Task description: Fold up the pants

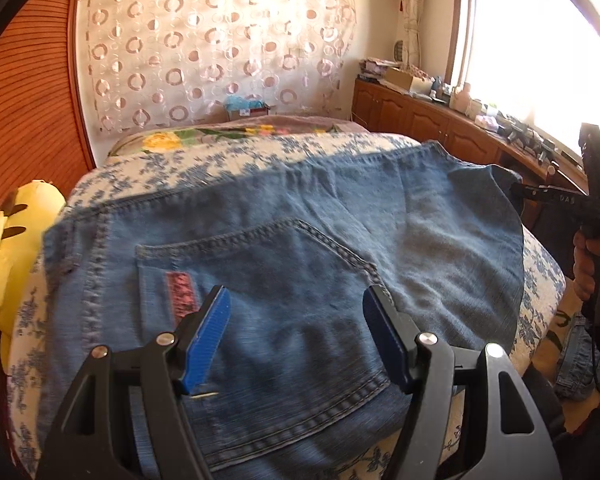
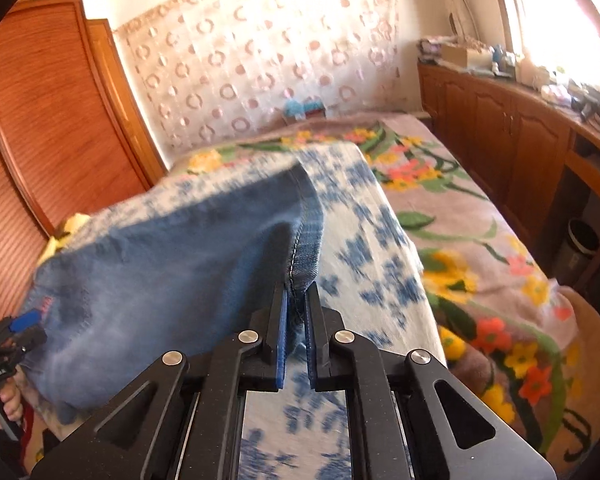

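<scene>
Pants made of blue jeans cloth lie spread on a bed cover that is white with blue flowers. The back pocket faces up, and it has a small pink patch on it. The left gripper hangs over that pocket. Its two blue pads stand wide apart and nothing is between them, so it holds nothing.

The right gripper has its jaws pressed close together on the stitched hem at one end of the pants. That end of the cloth is lifted up off the cover, while the rest of the pants slopes down toward the left gripper, which shows small in the low left corner of the right view. In the left view the right gripper shows at the right edge, with a hand around its handle.

A yellow soft toy sits at the left side of the bed. Past the blue and white cover lies a blanket with big yellow and red flowers. A curtain with pink rings hangs on the far wall. Brown wooden cabinets run under a bright window, with lots of little things on top that are too small to tell
</scene>
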A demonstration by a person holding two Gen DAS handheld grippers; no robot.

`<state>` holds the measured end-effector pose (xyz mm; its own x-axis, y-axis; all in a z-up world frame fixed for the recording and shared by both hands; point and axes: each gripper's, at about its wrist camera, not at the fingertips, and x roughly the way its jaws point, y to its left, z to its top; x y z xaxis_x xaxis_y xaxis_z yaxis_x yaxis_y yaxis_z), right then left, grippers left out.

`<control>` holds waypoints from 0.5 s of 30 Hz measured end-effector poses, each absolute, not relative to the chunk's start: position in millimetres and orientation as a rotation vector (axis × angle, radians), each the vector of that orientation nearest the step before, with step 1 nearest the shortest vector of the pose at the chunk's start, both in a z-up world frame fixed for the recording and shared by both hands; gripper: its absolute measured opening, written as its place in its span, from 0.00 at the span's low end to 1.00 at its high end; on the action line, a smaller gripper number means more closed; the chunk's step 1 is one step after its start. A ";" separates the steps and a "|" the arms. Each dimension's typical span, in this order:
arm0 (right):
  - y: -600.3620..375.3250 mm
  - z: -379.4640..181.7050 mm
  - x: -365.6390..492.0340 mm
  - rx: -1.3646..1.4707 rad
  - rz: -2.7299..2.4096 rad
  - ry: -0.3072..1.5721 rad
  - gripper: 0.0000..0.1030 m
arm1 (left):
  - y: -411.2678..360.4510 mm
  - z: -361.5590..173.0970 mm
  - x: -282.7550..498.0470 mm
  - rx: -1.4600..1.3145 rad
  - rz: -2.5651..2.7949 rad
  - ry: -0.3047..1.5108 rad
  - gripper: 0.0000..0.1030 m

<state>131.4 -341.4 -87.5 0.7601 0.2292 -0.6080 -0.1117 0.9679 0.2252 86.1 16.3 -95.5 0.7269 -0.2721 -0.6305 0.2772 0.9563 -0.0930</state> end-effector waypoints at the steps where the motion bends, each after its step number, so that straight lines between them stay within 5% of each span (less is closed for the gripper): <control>1: -338.0 -82.5 131.4 0.178 0.197 0.673 0.04 | 19.3 -93.1 85.4 0.007 -0.297 0.688 0.67; 15: -214.7 -34.6 144.5 0.101 0.448 0.599 0.04 | 88.7 -71.8 72.4 -0.030 -0.176 0.627 0.67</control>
